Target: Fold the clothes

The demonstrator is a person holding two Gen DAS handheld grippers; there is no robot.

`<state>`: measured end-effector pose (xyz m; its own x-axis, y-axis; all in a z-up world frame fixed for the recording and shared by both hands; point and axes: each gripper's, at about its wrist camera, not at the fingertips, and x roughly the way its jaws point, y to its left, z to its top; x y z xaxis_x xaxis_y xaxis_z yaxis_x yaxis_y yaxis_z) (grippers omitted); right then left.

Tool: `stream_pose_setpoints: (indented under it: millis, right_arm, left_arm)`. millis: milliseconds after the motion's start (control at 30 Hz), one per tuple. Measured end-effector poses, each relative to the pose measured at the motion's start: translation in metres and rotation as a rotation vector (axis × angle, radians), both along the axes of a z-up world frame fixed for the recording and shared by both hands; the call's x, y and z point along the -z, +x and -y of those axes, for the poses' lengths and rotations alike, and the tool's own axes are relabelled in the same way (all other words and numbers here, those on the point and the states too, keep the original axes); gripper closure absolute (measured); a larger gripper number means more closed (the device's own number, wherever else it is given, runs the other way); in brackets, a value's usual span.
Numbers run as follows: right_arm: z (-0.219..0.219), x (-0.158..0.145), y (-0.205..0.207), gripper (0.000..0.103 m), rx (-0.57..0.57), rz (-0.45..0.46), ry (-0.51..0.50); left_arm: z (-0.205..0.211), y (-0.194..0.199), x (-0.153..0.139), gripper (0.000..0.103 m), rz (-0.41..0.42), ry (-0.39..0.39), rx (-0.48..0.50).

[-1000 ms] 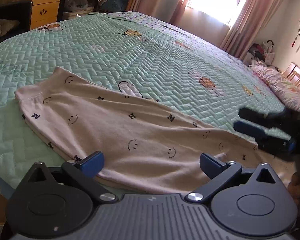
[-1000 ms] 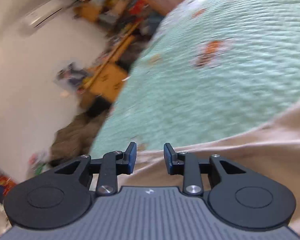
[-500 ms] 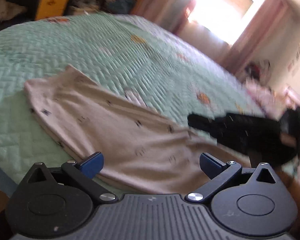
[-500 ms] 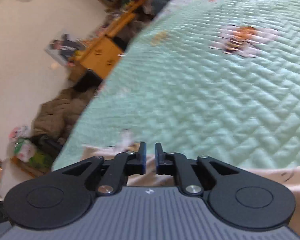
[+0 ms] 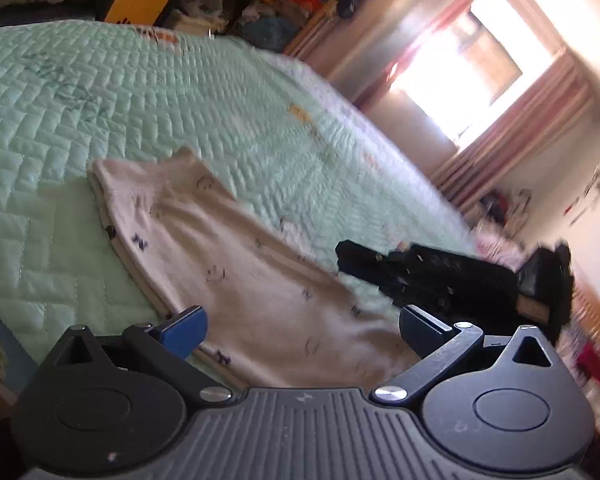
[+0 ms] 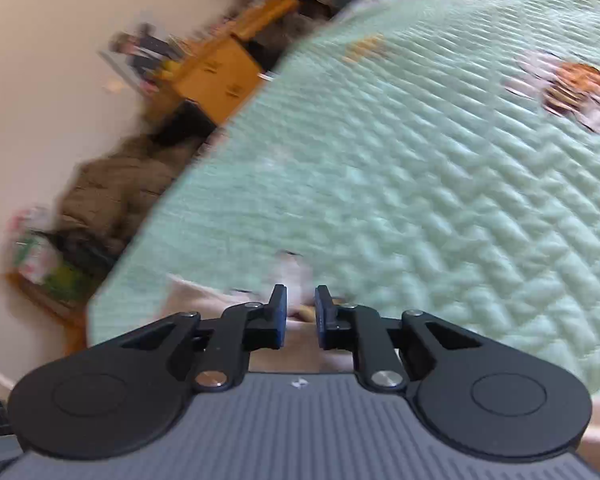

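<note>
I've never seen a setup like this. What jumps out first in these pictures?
A beige garment printed with smiley faces lies stretched across a mint-green quilted bedspread. The left gripper hangs wide open at its near edge, while the right gripper, jaws nearly closed, reaches over its far side. A bright curtained window glares behind.

I see open green quilt (image 5: 148, 92) all around the beige garment (image 5: 236, 276); only the right gripper (image 5: 342, 258) (black, hovering) blocks its far end.
</note>
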<state>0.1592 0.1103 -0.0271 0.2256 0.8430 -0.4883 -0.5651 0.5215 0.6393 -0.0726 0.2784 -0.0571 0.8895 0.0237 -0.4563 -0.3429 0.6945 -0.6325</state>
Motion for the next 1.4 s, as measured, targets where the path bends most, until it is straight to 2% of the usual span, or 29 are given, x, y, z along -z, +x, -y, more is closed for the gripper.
stream_pose_setpoints:
  millis: [67, 100, 167, 200, 267, 333, 367, 400, 467, 533, 567, 600, 633, 667, 700, 767, 800, 900, 1000, 1067, 1133, 1233, 1267, 1300, 1400]
  right_arm:
    - [-0.006, -0.002, -0.007, 0.08, -0.057, -0.018, 0.036]
    - [-0.012, -0.001, -0.01, 0.073, -0.104, -0.043, 0.035]
    - [-0.03, 0.009, -0.011, 0.072, -0.161, -0.051, -0.056]
    - [-0.039, 0.015, -0.009, 0.086, -0.159, -0.03, -0.111]
    - [-0.044, 0.019, 0.003, 0.103, -0.093, -0.014, -0.128]
    - [-0.052, 0.016, 0.015, 0.103, -0.017, -0.004, -0.136]
    - [-0.054, 0.012, 0.015, 0.095, -0.005, 0.009, -0.123]
    - [-0.055, 0.006, 0.012, 0.095, -0.004, 0.026, -0.102]
    - [-0.064, 0.0, 0.011, 0.095, -0.067, 0.008, -0.02]
    - [-0.079, 0.0, 0.008, 0.093, -0.167, -0.035, 0.017]
    - [-0.089, 0.007, 0.008, 0.087, -0.216, -0.06, -0.006]
    - [-0.1, 0.015, 0.009, 0.085, -0.258, -0.08, -0.043]
    - [-0.106, 0.021, 0.012, 0.092, -0.26, -0.075, -0.074]
    - [-0.109, 0.026, 0.017, 0.103, -0.244, -0.056, -0.102]
    - [-0.108, 0.027, 0.022, 0.103, -0.203, -0.053, -0.099]
    - [-0.101, 0.025, 0.027, 0.103, -0.129, -0.064, -0.058]
    - [-0.095, 0.021, 0.025, 0.094, -0.121, -0.071, -0.031]
    - [-0.077, 0.011, 0.018, 0.092, -0.097, -0.093, 0.052]
    - [-0.054, 0.001, 0.012, 0.085, -0.07, -0.117, 0.129]
    - [-0.03, -0.006, 0.003, 0.085, -0.046, -0.14, 0.167]
    - [-0.004, -0.01, -0.008, 0.084, -0.018, -0.126, 0.161]
    - [0.033, -0.02, -0.026, 0.081, 0.015, -0.082, 0.125]
    - [0.045, -0.024, -0.032, 0.077, 0.021, -0.07, 0.111]
    - [0.057, -0.027, -0.039, 0.072, 0.021, -0.061, 0.1]
    - [0.096, -0.03, -0.063, 0.071, 0.02, -0.052, 0.084]
  left_arm:
    - [-0.005, 0.0, 0.0, 0.001, 0.026, -0.011, -0.014]
    - [-0.008, 0.0, 0.0, 0.001, 0.038, -0.017, -0.02]
    - [-0.012, 0.005, 0.002, 0.001, 0.016, -0.017, -0.017]
    - [-0.014, 0.008, 0.004, 0.001, -0.004, -0.022, -0.013]
    - [-0.017, 0.012, 0.01, 0.001, -0.033, -0.043, -0.001]
    - [-0.019, 0.012, 0.012, 0.001, -0.034, -0.046, 0.009]
    - [-0.02, 0.013, 0.013, 0.001, -0.034, -0.047, 0.013]
    - [-0.022, 0.014, 0.013, 0.001, -0.031, -0.053, 0.016]
    - [-0.026, 0.016, 0.016, 0.001, -0.024, -0.082, 0.011]
    - [-0.03, 0.017, 0.018, 0.001, -0.016, -0.116, 0.0]
    - [-0.031, 0.015, 0.02, 0.001, -0.012, -0.126, -0.002]
    - [-0.032, 0.015, 0.021, 0.001, -0.012, -0.131, 0.0]
    - [-0.033, 0.016, 0.022, 0.001, -0.015, -0.131, 0.006]
    - [-0.034, 0.016, 0.023, 0.001, -0.014, -0.132, 0.01]
    - [-0.035, 0.016, 0.023, 0.001, -0.012, -0.133, 0.013]
    - [-0.036, 0.017, 0.024, 0.001, -0.009, -0.135, 0.017]
    - [-0.036, 0.017, 0.025, 0.001, -0.009, -0.138, 0.019]
    - [-0.041, 0.016, 0.024, 0.001, -0.005, -0.178, 0.005]
    - [-0.048, 0.012, 0.018, 0.001, 0.019, -0.217, -0.009]
    - [-0.05, 0.013, 0.011, 0.001, 0.037, -0.196, -0.017]
    - [-0.05, 0.016, 0.006, 0.001, 0.034, -0.143, -0.014]
    - [-0.05, 0.032, 0.014, 0.001, -0.06, -0.116, 0.048]
    - [-0.049, 0.034, 0.018, 0.001, -0.072, -0.102, 0.053]
    - [-0.047, 0.034, 0.019, 0.001, -0.064, -0.087, 0.049]
    - [-0.042, 0.035, 0.016, 0.001, -0.076, -0.071, 0.027]
